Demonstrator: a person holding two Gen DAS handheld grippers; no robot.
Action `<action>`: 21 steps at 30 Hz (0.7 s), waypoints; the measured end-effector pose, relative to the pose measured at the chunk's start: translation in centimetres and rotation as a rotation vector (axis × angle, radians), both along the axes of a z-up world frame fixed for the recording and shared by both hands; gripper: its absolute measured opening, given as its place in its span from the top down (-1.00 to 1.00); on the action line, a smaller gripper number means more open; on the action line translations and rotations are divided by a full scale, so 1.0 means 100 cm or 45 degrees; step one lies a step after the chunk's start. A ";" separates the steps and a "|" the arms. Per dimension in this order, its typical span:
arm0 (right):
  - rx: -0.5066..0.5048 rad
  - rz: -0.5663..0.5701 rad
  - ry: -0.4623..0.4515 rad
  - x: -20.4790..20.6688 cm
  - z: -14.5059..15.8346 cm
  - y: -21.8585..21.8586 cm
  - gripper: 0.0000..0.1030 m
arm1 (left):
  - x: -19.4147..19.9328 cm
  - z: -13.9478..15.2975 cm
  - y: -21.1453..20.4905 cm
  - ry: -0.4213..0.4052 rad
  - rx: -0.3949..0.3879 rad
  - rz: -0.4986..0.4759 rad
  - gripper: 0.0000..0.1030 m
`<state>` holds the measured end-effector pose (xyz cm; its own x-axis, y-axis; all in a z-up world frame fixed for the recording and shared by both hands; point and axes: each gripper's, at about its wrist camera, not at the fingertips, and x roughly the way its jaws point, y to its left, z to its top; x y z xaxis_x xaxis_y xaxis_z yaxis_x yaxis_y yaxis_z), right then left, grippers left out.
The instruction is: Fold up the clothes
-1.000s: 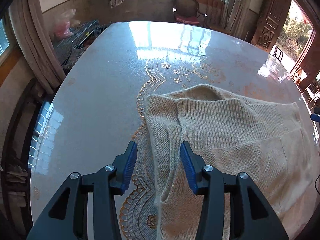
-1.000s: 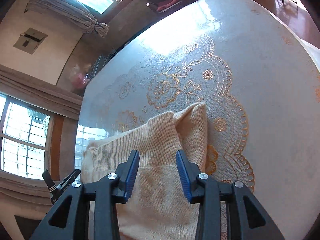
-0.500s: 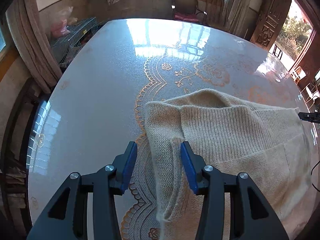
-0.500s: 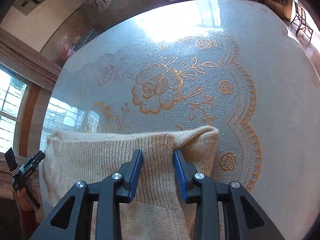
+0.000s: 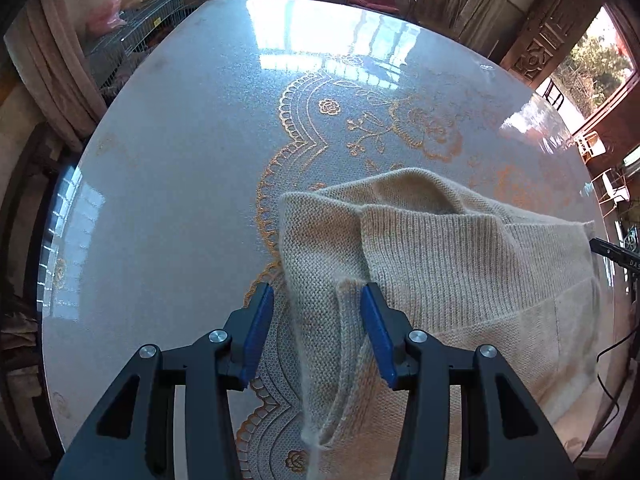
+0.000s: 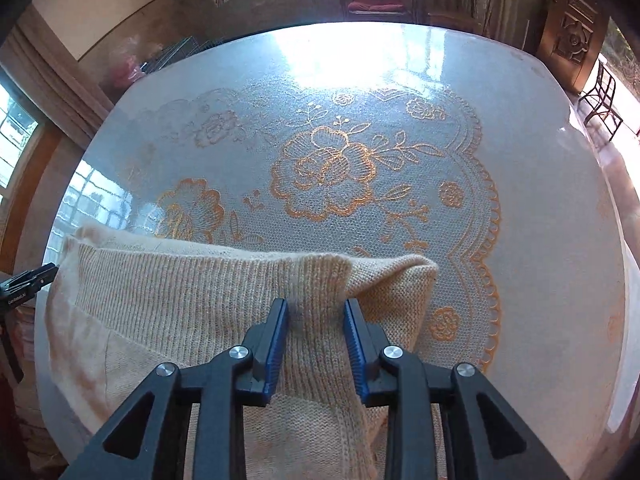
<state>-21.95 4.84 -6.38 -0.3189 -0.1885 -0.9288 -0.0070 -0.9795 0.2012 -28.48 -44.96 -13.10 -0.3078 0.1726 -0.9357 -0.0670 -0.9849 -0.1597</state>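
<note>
A beige knit sweater [image 5: 460,264] lies partly folded on the glass-topped table [image 5: 168,184]. My left gripper [image 5: 317,312] is open, its blue pads on either side of the sweater's left folded edge, not closed on it. In the right wrist view the sweater [image 6: 168,304] fills the lower left. My right gripper [image 6: 316,320] is open, with a narrower gap, straddling the ribbed edge near the sweater's right corner [image 6: 416,276]. The knit sits between the pads; they are not pinching it. The other gripper's tip shows at the left edge [image 6: 28,284].
The round table [image 6: 560,240] has a gold floral lace pattern [image 6: 332,176] under glass. A wooden chair [image 6: 376,0] stands beyond the far edge. Wire cages [image 5: 132,36] and curtains [image 5: 60,72] are at the left. A carved door [image 5: 548,40] is at the right.
My right gripper has swung and moved down over the sweater's ribbed edge, its jaws narrowing. My left gripper has edged forward along the left fold. The sweater has shifted a little.
</note>
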 end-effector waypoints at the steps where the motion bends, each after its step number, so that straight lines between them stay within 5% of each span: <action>1: -0.009 -0.005 0.004 0.001 0.002 0.002 0.44 | -0.002 -0.001 -0.004 -0.008 0.032 0.011 0.05; 11: -0.062 -0.037 0.040 0.018 0.021 0.015 0.43 | -0.005 0.007 -0.036 -0.012 0.487 0.050 0.05; 15: -0.076 -0.061 0.052 0.029 0.023 0.021 0.43 | -0.014 0.006 -0.026 -0.063 0.403 -0.011 0.05; 21: -0.071 -0.057 0.063 0.033 0.025 0.013 0.42 | -0.007 -0.002 -0.023 -0.126 0.484 -0.029 0.05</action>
<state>-18.69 6.11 -3.84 -0.3734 -0.2240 -0.9002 -0.0390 -0.9658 0.2564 -29.22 -47.21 -13.32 -0.2118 0.5181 -0.8287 -0.0539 -0.8528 -0.5194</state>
